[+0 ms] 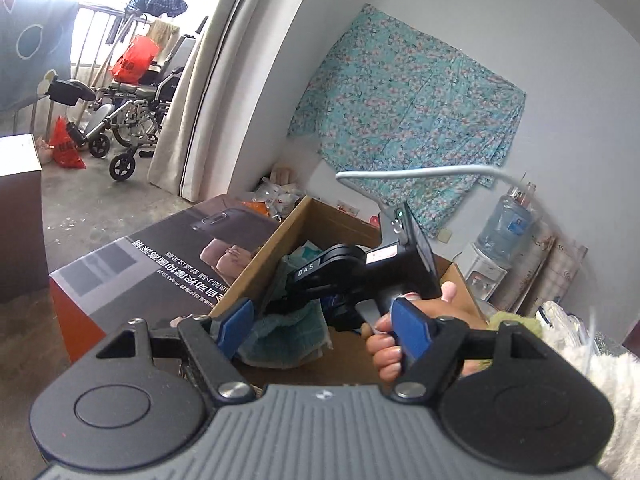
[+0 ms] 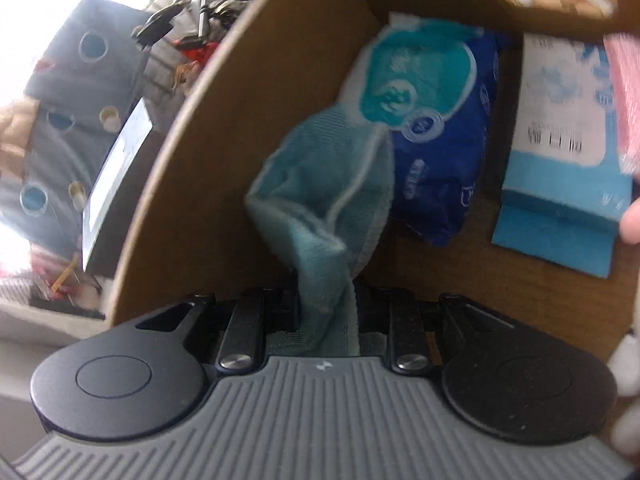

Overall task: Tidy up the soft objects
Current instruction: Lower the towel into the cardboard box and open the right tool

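Item: pale teal terry cloth, soft and crumpled (image 2: 320, 216), pinched between the nearly closed fingers of the right gripper (image 2: 326, 300); it hangs bunched over the inside of the open brown cardboard box (image 2: 224, 128), close to the box's left wall

Box contents, right wrist view: blue and teal plastic soft pack with white ring print (image 2: 432, 120) lying just behind the cloth and touching it; white and light blue flat packet with printed text (image 2: 560, 152) to its right on the box floor; a pink soft item (image 2: 624, 92) at the right edge, partly cut off

Left gripper (image 1: 324, 320): blue-padded fingers (image 1: 236, 320) stand wide apart with nothing between them, aimed at the same box from its near rim. Through the gap shows the person's hand (image 1: 404, 328) around the black handle of the right gripper, and folded teal cloth in the box

Surroundings, left wrist view: dark printed carton with an orange side (image 1: 160, 264) beside the box; floral turquoise sheet on the wall (image 1: 404, 108); water dispenser with bottle (image 1: 500, 240); wheelchair (image 1: 132, 116) by the curtain
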Action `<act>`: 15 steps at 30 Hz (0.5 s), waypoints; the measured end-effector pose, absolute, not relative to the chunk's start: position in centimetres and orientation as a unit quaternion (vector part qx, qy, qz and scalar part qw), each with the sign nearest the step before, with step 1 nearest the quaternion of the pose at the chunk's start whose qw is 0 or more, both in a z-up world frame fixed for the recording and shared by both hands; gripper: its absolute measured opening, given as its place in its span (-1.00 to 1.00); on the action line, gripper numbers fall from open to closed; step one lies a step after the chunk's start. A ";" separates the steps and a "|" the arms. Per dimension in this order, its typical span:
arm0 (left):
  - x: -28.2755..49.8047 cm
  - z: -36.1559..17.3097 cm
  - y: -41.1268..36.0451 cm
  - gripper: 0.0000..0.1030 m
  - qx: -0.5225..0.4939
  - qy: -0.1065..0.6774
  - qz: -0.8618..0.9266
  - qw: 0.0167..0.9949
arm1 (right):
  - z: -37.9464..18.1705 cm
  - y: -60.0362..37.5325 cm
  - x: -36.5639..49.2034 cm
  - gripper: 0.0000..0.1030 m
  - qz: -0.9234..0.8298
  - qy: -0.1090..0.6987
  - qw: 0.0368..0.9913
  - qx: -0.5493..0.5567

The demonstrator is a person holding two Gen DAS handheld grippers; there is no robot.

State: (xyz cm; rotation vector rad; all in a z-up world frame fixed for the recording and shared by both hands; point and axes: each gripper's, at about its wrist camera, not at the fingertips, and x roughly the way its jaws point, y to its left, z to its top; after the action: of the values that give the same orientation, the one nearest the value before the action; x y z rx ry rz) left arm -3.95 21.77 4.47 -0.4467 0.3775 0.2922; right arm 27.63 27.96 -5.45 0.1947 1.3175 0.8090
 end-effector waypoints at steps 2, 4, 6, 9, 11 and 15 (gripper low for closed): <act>-3.9 4.2 21.6 0.52 -0.220 0.187 0.141 0.947 | -5.8 27.8 28.0 -0.55 0.367 0.597 0.706 0.100; -3.6 4.0 21.4 0.52 -0.220 0.191 0.138 0.946 | -5.7 27.5 28.0 -0.33 0.366 0.602 0.703 0.103; -3.4 3.9 21.2 0.52 -0.220 0.195 0.134 0.946 | -5.1 27.0 28.0 0.18 0.363 0.603 0.703 0.104; -3.2 3.7 20.9 0.55 -0.217 0.198 0.130 0.947 | -3.7 26.3 27.7 0.55 0.361 0.586 0.718 0.103; -3.1 3.7 20.5 0.56 -0.214 0.199 0.128 0.948 | -2.6 25.8 27.7 0.55 0.368 0.580 0.719 0.106; -2.9 3.8 19.7 0.59 -0.210 0.202 0.122 0.949 | 0.2 24.1 27.6 0.55 0.383 0.552 0.732 0.115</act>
State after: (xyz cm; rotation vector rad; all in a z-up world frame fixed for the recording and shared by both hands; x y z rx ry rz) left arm -2.91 19.68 3.81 -0.4281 0.4107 0.2492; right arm 27.57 24.08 0.18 0.2535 1.2136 0.8416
